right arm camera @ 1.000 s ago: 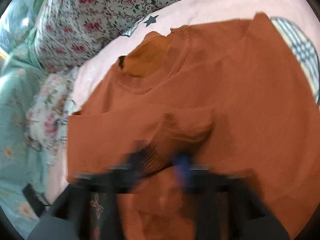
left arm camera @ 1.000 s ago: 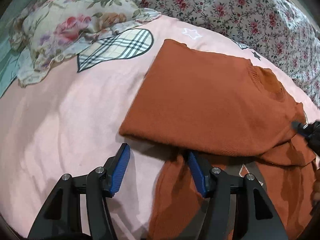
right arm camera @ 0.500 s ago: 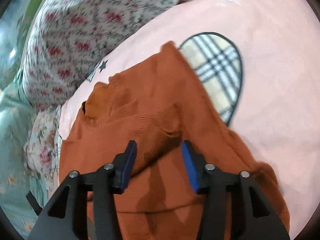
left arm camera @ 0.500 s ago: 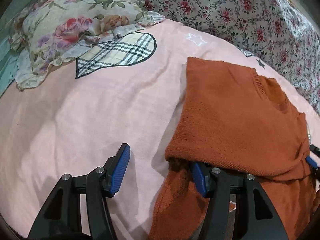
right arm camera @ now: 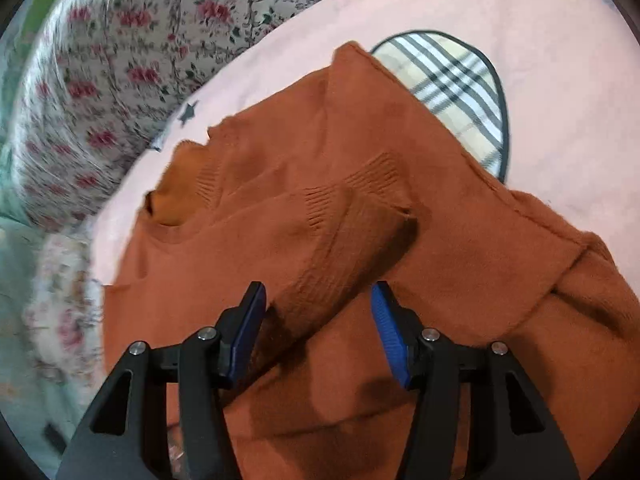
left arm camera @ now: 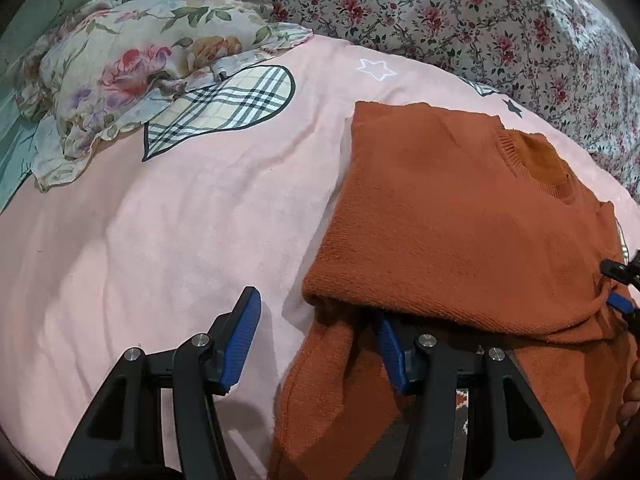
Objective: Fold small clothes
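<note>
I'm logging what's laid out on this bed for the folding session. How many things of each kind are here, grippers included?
Orange knit sweater: 1
Floral pillow: 1
Pink blanket with a plaid heart patch: 1
Floral-print quilt: 1
Grippers: 2, the left gripper and the right gripper, both open
Total: 6

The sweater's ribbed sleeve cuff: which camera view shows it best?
The right wrist view: the cuff lies in full sight on the sweater, ahead of the open right gripper. The left wrist view shows no cuff.
</note>
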Motion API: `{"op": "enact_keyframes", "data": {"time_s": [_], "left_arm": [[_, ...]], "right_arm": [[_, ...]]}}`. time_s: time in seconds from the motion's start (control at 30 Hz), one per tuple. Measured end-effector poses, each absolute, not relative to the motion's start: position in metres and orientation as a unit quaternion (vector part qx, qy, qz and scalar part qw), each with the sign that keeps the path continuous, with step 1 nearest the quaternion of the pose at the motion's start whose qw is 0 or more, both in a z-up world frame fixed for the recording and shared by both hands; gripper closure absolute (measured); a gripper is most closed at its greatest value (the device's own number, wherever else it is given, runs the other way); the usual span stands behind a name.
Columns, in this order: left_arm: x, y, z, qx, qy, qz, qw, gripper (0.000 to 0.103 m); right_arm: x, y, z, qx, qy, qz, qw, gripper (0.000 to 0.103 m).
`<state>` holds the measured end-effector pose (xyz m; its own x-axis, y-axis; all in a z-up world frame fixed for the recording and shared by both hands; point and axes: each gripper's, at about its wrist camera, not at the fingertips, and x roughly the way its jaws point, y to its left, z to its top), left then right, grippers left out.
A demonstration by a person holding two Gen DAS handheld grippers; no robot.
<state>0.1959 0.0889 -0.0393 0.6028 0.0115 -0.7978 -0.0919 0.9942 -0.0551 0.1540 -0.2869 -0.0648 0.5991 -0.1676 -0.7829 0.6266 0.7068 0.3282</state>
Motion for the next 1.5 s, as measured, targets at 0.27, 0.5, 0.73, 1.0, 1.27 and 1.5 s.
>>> {"op": "enact_keyframes", "data": {"time_s": [0.27, 0.5, 0.73, 1.0, 1.27, 1.5], "left_arm": [[0.202, 0.099, -0.041, -0.062, 0.451, 0.023, 0.89, 0.046], [0.203, 0.111, -0.042, -0.099, 0.453, 0.027, 0.885, 0.047], [0.203, 0.123, -0.041, -0.141, 0.453, 0.015, 0.88, 0.048], [0.202, 0.138, -0.045, -0.208, 0.452, -0.001, 0.868, 0.048], [0.187, 0.149, -0.038, -0.213, 0.461, 0.005, 0.861, 0.061], [0.126, 0.145, -0.022, -0.174, 0.474, -0.07, 0.86, 0.049]], "right_arm": [[0.124, -0.322, -0.052, 0.336, 0.314, -0.163, 0.873, 0.09], [0.11, -0.341, -0.062, 0.324, 0.331, -0.151, 0.874, 0.09], [0.107, -0.333, -0.06, 0.312, 0.336, -0.152, 0.876, 0.096], [0.11, -0.329, -0.059, 0.254, 0.372, -0.163, 0.878, 0.089], [0.06, -0.338, -0.053, 0.27, 0.359, -0.173, 0.877, 0.087], [-0.002, -0.324, -0.03, 0.24, 0.356, -0.14, 0.892, 0.061]]}}
